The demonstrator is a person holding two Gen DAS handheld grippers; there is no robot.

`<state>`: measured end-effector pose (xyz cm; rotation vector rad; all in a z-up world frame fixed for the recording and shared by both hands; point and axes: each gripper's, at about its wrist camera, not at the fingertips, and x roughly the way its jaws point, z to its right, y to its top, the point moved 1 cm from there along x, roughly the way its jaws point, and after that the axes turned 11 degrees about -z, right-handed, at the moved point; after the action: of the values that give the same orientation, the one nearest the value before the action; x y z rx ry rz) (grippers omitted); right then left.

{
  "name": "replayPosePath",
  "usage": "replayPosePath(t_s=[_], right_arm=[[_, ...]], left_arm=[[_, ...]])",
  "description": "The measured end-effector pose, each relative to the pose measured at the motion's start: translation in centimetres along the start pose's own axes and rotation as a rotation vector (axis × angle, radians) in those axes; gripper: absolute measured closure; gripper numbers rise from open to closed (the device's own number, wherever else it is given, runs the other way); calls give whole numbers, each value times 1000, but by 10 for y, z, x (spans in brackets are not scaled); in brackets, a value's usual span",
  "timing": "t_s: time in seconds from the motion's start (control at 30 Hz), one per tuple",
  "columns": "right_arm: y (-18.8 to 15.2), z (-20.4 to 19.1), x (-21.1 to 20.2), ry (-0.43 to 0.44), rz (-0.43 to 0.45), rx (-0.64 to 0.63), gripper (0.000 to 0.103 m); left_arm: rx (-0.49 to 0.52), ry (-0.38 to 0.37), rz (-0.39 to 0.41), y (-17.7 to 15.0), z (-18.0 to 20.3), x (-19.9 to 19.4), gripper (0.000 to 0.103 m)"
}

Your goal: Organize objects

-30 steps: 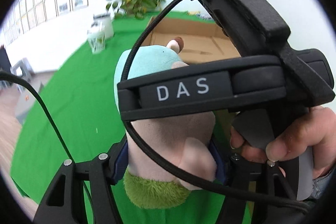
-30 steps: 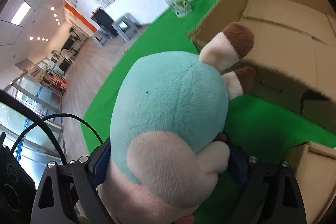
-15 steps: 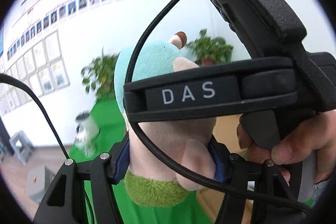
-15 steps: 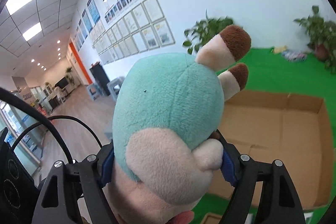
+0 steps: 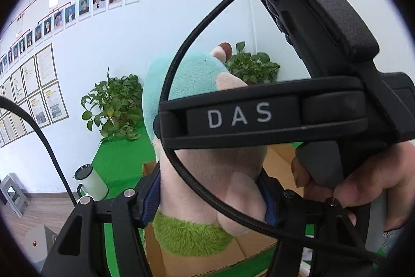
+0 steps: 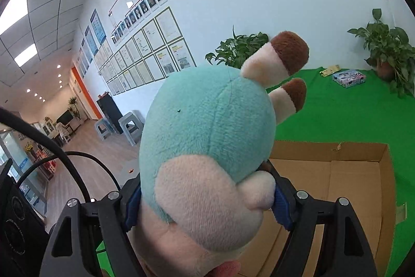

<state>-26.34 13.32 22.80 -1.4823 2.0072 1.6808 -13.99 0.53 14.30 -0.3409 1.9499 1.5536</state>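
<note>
A plush toy (image 6: 207,126) with a teal head, pale pink body, brown-tipped horns and a green fuzzy base (image 5: 186,235) is held up in the air by both grippers. My right gripper (image 6: 207,207) is shut on it, blue pads pressing its sides just under the head. My left gripper (image 5: 210,196) is shut on the lower pink body. In the left wrist view the right gripper's black body (image 5: 259,116), marked DAS, crosses in front of the toy, with a hand (image 5: 363,183) on its handle. An open cardboard box (image 6: 337,173) lies below and beyond the toy.
Green cloth (image 6: 350,116) covers the table around the box. A potted plant (image 6: 386,56), a colourful flat box (image 6: 348,78) and a second plant (image 5: 114,103) stand at the far edge. A white cylinder (image 5: 90,181) stands at the left. Black cables (image 5: 181,69) loop past the toy.
Both grippers have risen with the toy held between them and tipped upward. The box and green table dropped low in view, and the wall now fills the background.
</note>
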Motion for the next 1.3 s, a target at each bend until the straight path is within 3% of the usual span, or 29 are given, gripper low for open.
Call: replayPosePath(t_s=[0.2, 0.5, 0.63, 0.77, 0.87, 1.0, 1.1, 1.13, 1.3], right_arm=[[-6, 21, 117, 26, -121, 29, 26], [-73, 58, 290, 94, -376, 81, 26], [-97, 78, 338, 124, -437, 108, 25], [-102, 94, 373, 123, -505, 167, 19], [-100, 99, 381, 152, -545, 220, 9], [-93, 96, 371, 186, -562, 255, 7], [-90, 94, 361, 161, -546, 232, 9], [-89, 92, 360, 160, -544, 216, 17], [-99, 93, 366, 209, -522, 217, 23]], left_arm=[[-62, -19, -117, -23, -24, 47, 41], [-215, -38, -353, -82, -70, 134, 41], [-252, -36, -415, -99, -77, 151, 41], [-264, -49, -448, -106, -81, 165, 41], [-261, -38, -451, -109, -80, 166, 41], [-269, -17, -460, -110, -73, 161, 41], [-287, -7, -475, -108, -75, 160, 39], [-281, 2, -480, -106, -75, 161, 38], [-248, 58, -476, -106, -69, 149, 30]])
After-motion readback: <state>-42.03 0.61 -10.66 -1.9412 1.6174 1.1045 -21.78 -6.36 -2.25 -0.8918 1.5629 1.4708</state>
